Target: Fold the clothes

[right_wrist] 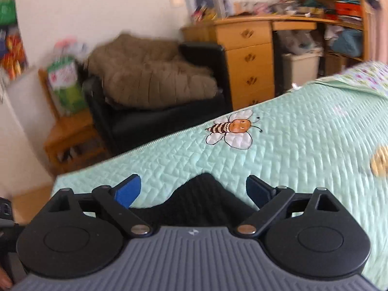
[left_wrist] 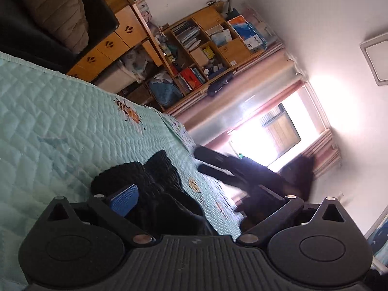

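Note:
A black knitted garment (left_wrist: 157, 194) lies bunched on the mint quilted bed cover (left_wrist: 60, 126). My left gripper (left_wrist: 191, 198) is rolled onto its side and stands wide open over the garment. Its blue pad (left_wrist: 123, 201) sits by the cloth, and the other finger is lost in shadow. In the right wrist view my right gripper (right_wrist: 194, 177) is open, with its blue pads (right_wrist: 128, 191) well apart. A peak of the black garment (right_wrist: 203, 201) lies between them, and neither pad touches it. A dark two-pronged shape (left_wrist: 218, 165) hangs backlit over the bed's far edge.
A black armchair (right_wrist: 201, 55) with a brown padded cover (right_wrist: 150, 72) stands past the bed edge, beside wooden drawers (right_wrist: 247, 58) and cluttered shelves (left_wrist: 206, 48). A low wooden stand (right_wrist: 70, 140) sits at the left. A bee picture (right_wrist: 232, 128) marks the quilt. A bright window (left_wrist: 274, 133) glares.

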{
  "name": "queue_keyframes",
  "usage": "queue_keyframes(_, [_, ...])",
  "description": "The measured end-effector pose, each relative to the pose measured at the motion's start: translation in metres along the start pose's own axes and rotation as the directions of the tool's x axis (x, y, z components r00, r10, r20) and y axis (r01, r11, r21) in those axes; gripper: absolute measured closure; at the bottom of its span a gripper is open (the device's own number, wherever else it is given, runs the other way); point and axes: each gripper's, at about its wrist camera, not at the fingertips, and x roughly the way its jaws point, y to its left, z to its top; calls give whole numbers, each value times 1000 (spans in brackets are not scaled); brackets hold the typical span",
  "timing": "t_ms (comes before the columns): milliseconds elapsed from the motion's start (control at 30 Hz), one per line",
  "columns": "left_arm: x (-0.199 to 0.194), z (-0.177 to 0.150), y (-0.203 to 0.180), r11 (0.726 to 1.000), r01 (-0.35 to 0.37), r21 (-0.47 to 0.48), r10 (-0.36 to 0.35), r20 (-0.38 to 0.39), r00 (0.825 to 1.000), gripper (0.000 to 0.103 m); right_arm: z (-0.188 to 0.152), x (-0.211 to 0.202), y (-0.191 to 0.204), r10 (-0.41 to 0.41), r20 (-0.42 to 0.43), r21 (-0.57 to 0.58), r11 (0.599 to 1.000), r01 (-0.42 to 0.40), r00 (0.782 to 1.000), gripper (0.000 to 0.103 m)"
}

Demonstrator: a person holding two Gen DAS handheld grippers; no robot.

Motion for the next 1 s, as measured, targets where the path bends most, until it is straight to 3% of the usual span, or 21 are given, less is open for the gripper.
queue_keyframes(133, [2,3,0,1000,21,-4,-21,-29,999,2,29,50,-19,48,-219,2,999,-49,974,9])
queue_keyframes(200, [3,7,3,999,30,-27,-31,-34,999,1,31,58,-21,80,-269,-22,996,-89,960,28])
queue_keyframes(233, [4,9,5,999,36,-38,-37,-38,999,1,31,59,-20,97,-282,-42,993,-114,955,54])
queue_keyframes(333, [6,14,9,996,56,-66,-59,-50,997,1,16,28,10,20,-224,-258,963,-79,974,73])
queue_keyframes(533, [10,20,10,993,101,-68,-105,-60,993,1,-16,-46,67,-59,-34,-399,916,41,998,77])
queue_keyframes(700, [6,18,4,990,136,-39,-138,-48,989,1,-11,-61,79,-83,44,-396,913,93,996,77])
queue_keyframes(833, [3,15,6,990,127,-61,-130,-46,990,1,9,-39,51,-71,-9,-329,942,65,997,77])
queue_keyframes(900, [6,13,8,990,119,-72,-123,-54,991,1,14,-10,23,-71,-77,-231,972,52,994,75])
queue_keyframes(1000, [10,11,5,994,99,-38,-102,-68,992,1,12,47,-25,-66,-173,-44,997,59,983,57])
